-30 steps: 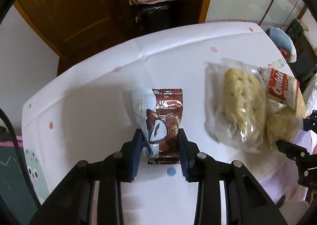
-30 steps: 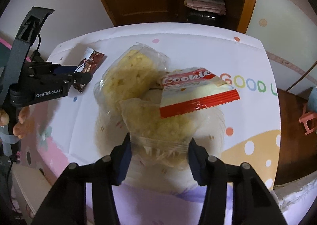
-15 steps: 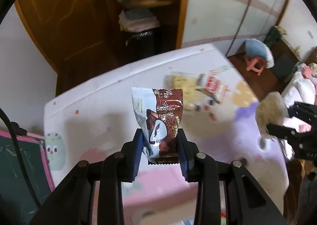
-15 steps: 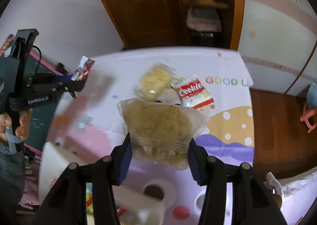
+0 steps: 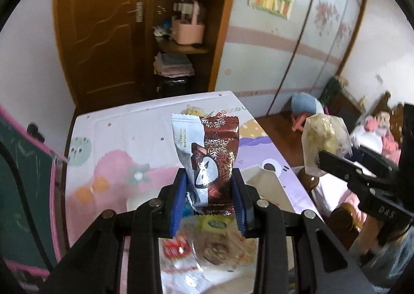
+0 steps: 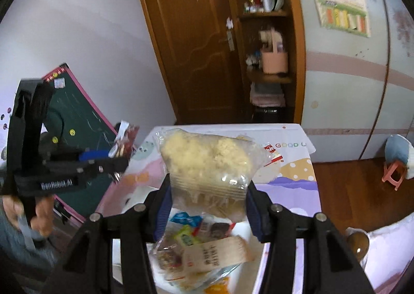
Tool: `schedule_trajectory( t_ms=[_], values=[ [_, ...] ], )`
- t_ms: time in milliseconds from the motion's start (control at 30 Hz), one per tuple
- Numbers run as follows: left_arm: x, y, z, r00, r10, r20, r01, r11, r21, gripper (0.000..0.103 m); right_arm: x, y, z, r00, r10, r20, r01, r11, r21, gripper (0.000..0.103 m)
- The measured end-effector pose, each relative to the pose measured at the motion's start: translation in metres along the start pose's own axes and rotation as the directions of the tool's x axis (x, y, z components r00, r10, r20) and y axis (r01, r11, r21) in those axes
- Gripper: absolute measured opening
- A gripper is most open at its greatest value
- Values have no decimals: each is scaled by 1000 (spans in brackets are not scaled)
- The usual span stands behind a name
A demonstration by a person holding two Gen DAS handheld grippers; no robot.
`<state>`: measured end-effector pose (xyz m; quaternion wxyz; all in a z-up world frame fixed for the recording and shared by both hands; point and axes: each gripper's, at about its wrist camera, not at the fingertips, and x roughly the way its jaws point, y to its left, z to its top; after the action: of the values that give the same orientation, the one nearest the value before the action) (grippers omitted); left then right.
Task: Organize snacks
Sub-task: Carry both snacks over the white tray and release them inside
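Observation:
My left gripper is shut on a brown and silver snack packet and holds it upright in the air. My right gripper is shut on a clear bag of yellow crumbly cake, also lifted. Under both grippers lies a heap of several wrapped snacks in what looks like a white container; the heap also shows in the left wrist view. The right gripper with its bag shows at the right of the left wrist view. The left gripper shows at the left of the right wrist view.
The table carries a pastel cartoon cloth with a red cookie packet at its far end. A chalkboard stands at the left. A wooden door and shelves stand behind. A pink stool is on the floor at the right.
Both grippers have lifted their snacks off the far table and pulled back toward the near end. They now hang over the heap of snacks in the container.

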<state>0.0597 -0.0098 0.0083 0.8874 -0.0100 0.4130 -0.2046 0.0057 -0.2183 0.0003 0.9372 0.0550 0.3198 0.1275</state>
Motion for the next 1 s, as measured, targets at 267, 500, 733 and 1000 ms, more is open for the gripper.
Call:
schedule_trajectory(
  t_ms=[267, 500, 733, 1000],
  values=[
    [-5, -3, -60, 996, 89, -20, -89, 996, 4, 32, 7, 29, -30, 993, 34, -111, -35, 999, -15, 51],
    [10, 4, -81, 991, 115, -74, -116, 993, -14, 32, 10, 41, -41, 989, -26, -148, 19, 999, -49, 51],
    [27, 3, -81, 990, 110, -92, -111, 994, -3, 32, 22, 43, -52, 974, -48, -220, 38, 998, -50, 51],
    [40, 0, -81, 986, 115, -120, -116, 993, 0, 32, 40, 44, -60, 953, -55, -299, 44, 998, -44, 53]
  ],
)
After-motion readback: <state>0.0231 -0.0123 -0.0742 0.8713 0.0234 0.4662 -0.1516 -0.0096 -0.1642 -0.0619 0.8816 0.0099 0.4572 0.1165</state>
